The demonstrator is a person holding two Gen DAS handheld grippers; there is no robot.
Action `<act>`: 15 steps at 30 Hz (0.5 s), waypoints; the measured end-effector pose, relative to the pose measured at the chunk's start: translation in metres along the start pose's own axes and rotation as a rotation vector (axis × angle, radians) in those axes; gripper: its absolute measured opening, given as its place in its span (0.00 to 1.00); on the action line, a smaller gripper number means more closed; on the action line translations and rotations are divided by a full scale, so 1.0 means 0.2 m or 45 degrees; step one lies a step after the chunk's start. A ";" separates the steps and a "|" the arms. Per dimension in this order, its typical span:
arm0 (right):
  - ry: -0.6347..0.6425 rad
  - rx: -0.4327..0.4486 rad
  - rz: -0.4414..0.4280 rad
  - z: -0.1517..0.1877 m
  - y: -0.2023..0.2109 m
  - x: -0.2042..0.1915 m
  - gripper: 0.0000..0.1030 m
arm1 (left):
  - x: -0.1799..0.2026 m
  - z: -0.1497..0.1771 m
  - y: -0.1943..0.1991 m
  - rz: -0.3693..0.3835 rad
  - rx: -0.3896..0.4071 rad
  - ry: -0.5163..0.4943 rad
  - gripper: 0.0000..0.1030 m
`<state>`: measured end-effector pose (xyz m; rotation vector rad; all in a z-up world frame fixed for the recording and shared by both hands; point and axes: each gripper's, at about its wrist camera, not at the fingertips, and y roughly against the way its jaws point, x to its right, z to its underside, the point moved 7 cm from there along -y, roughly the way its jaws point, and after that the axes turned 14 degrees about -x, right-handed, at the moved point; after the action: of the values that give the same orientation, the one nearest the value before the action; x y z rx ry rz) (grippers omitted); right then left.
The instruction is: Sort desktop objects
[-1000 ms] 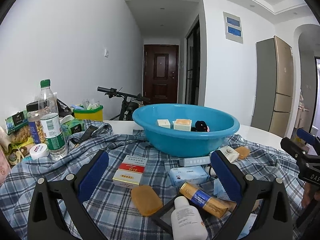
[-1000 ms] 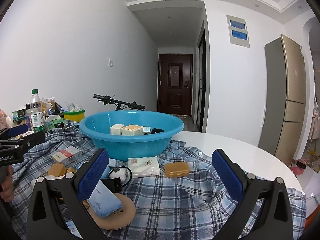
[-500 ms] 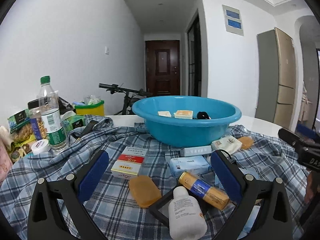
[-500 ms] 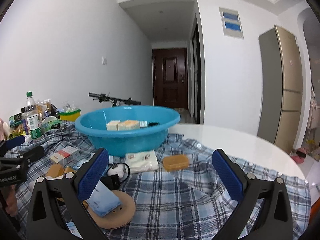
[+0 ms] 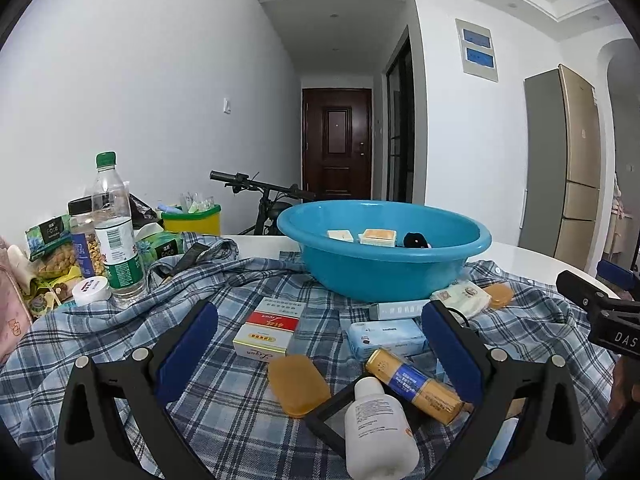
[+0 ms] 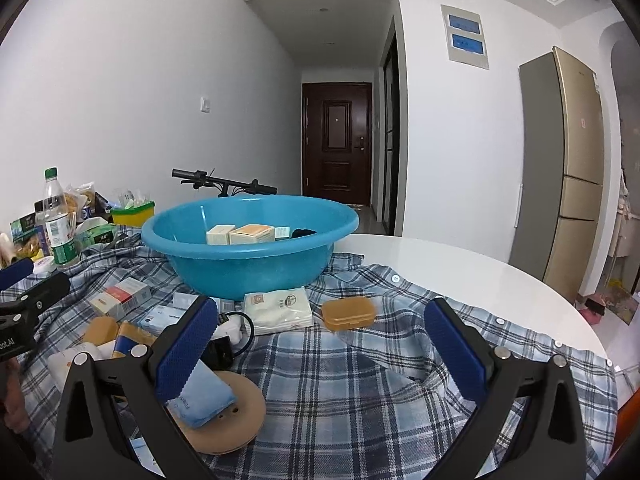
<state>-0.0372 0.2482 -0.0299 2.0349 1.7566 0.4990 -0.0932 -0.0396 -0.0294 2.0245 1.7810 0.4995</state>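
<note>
Left wrist view: both the left tool (image 5: pixel 320 340) and right tool (image 6: pixel 320 344) gape wide, empty; straddle the red box (image 5: pixel 267 334) squarely, then carry it to the basin (image 5: pixel 384 256).

One blue basin (image 5: pixel 384 268) holds two cream boxes (image 5: pixel 378 237) and one black item (image 5: pixel 414 239). On the plaid cloth (image 6: pixel 360 392): two amber cases (image 5: pixel 298 384), one red-and-white box (image 5: pixel 266 330), one white bottle (image 5: pixel 378 428), one gold tube (image 5: pixel 412 384). One water bottle (image 5: pixel 116 236) stands alongside.
</note>
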 end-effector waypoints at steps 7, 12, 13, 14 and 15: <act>0.001 0.005 0.002 0.00 0.00 0.00 1.00 | 0.00 0.00 0.00 -0.017 0.000 0.007 1.00; 0.001 0.003 0.001 0.00 0.00 0.00 1.00 | 0.00 0.00 0.00 -0.016 0.001 0.007 1.00; 0.002 0.003 0.001 0.00 0.00 0.00 1.00 | 0.00 0.00 0.00 -0.016 0.001 0.007 1.00; 0.003 0.003 0.002 0.00 0.00 0.00 1.00 | 0.00 0.00 0.00 -0.016 0.001 0.007 1.00; 0.002 0.004 0.002 0.00 0.00 0.00 1.00 | 0.00 0.00 0.00 -0.016 0.001 0.007 1.00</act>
<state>-0.0366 0.2482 -0.0298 2.0384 1.7581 0.4985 -0.0930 -0.0401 -0.0291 2.0130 1.7958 0.5010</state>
